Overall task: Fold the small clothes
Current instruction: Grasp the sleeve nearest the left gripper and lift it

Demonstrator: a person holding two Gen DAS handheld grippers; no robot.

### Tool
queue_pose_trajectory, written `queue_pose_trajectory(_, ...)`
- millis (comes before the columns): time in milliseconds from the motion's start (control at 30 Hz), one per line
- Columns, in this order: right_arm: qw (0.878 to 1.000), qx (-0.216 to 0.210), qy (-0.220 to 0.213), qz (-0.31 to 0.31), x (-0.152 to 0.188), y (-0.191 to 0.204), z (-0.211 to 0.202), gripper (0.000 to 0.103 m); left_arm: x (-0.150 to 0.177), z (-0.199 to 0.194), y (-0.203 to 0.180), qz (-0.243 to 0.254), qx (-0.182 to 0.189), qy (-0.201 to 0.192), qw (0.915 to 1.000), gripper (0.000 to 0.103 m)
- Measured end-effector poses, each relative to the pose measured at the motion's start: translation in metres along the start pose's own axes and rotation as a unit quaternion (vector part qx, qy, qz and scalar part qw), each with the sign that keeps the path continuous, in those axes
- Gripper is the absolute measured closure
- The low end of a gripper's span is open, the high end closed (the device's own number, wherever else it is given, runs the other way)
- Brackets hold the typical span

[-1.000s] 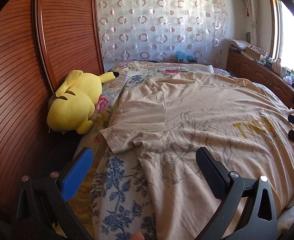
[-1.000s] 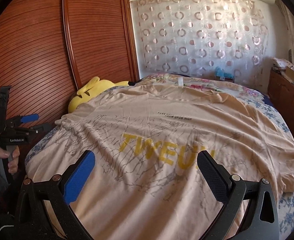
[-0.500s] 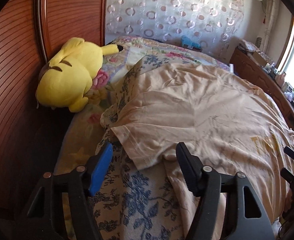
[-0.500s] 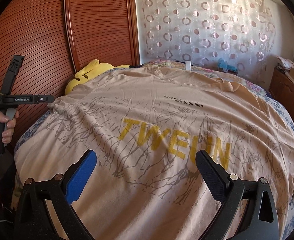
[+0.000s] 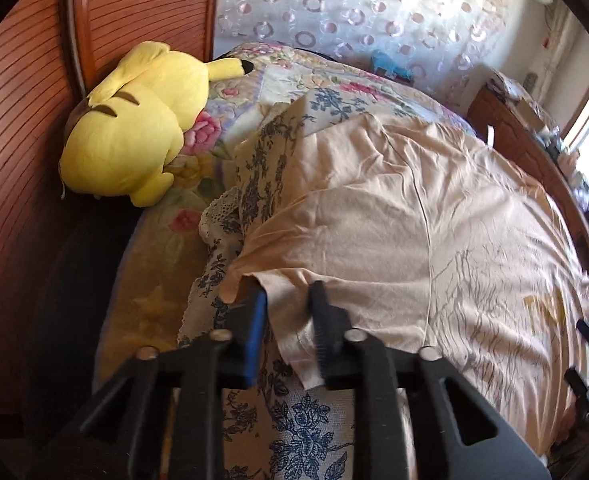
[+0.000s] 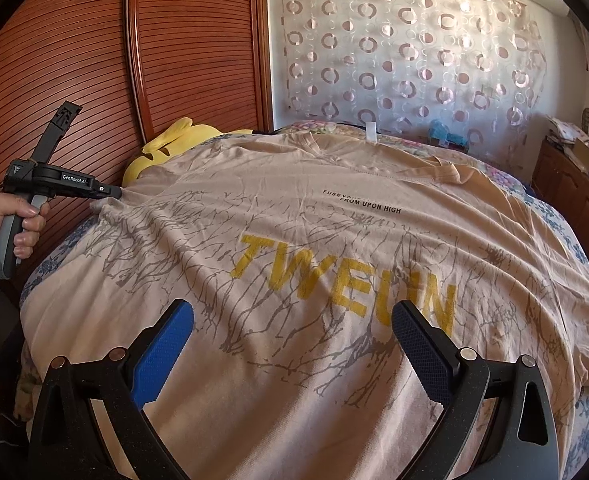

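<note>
The sleeve hem of the beige T-shirt (image 5: 374,216), which is spread flat on the bed (image 5: 306,420), is pinched between the closed jaws of the left gripper (image 5: 288,308). The sleeve should be carried inward across the chest with the cloth kept taut. The right gripper (image 6: 292,336) is held wide apart above the shirt's lower front, and nothing is gripped by it.

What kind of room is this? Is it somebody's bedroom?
Most likely a bedroom: a T-shirt lies on a bed with a floral bedspread, a yellow plush toy beside it, and a curtain behind.
</note>
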State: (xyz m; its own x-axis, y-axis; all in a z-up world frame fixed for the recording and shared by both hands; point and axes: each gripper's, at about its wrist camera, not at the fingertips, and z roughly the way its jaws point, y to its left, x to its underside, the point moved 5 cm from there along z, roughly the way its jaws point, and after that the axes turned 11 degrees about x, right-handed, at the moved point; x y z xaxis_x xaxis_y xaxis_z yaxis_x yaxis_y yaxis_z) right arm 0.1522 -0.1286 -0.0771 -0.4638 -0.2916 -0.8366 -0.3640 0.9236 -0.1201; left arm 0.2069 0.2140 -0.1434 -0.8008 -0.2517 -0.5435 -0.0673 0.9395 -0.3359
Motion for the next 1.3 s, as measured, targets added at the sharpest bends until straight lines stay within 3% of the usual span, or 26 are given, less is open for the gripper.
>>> queue_pose_trajectory(67,1.000,0.004,0.001,0.001,0.000,-0.002,0.000,0.003,-0.002,0.000,-0.004,0.016,-0.008,0.004,0.9998,0.092)
queue_pose_trajectory(200,1.000,0.004,0.003,-0.002,0.000,-0.002,0.000,0.003,-0.007,-0.007,-0.016,0.044,-0.017,-0.002,0.9989,0.096)
queue_pose_trajectory(300,1.000,0.003,0.002,-0.001,-0.002,-0.006,0.000,0.003,-0.016,-0.022,-0.036,0.063,0.005,-0.023,0.9977,0.096)
queue_pose_trajectory(433,1.000,0.004,0.001,-0.001,-0.002,-0.008,0.000,0.003,-0.027,-0.033,-0.091,0.117,0.031,-0.033,0.9921,0.096)
queue_pose_trajectory(600,1.000,0.004,0.000,0.000,-0.003,-0.012,0.000,0.003,-0.026,-0.025,-0.160,0.185,0.058,-0.006,0.9809,0.096)
queue_pose_trajectory(667,1.000,0.004,0.001,0.000,-0.003,-0.012,0.000,0.003,-0.028,-0.028,-0.169,0.199,0.060,-0.007,0.9782,0.088)
queue_pose_trajectory(700,1.000,0.004,0.000,0.001,-0.002,-0.012,-0.001,0.003,-0.029,-0.032,-0.171,0.204,0.063,-0.011,0.9768,0.076)
queue_pose_trajectory(733,1.000,0.004,-0.001,0.001,-0.001,-0.012,-0.001,0.003,-0.030,-0.037,-0.171,0.207,0.066,-0.018,0.9760,0.061)
queue_pose_trajectory(800,1.000,0.003,-0.003,0.000,-0.001,-0.013,-0.002,0.003,-0.032,-0.044,-0.166,0.204,0.069,-0.029,0.9762,0.055)
queue_pose_trajectory(900,1.000,0.003,-0.004,0.001,-0.001,-0.014,-0.003,0.003,-0.034,-0.040,-0.142,0.183,0.058,-0.022,0.9811,0.032)
queue_pose_trajectory(1100,1.000,0.002,-0.003,0.001,-0.001,-0.015,-0.003,0.003,-0.020,0.000,-0.077,0.121,0.013,0.019,0.9924,0.033)
queue_pose_trajectory(1233,1.000,0.000,-0.001,-0.001,-0.001,-0.014,-0.002,0.003,-0.007,0.019,-0.061,0.083,0.040,0.041,0.9949,0.056)
queue_pose_trajectory(1300,1.000,-0.002,0.000,-0.001,-0.002,-0.015,-0.002,0.003,-0.002,0.022,-0.064,0.095,0.035,0.041,0.9940,0.058)
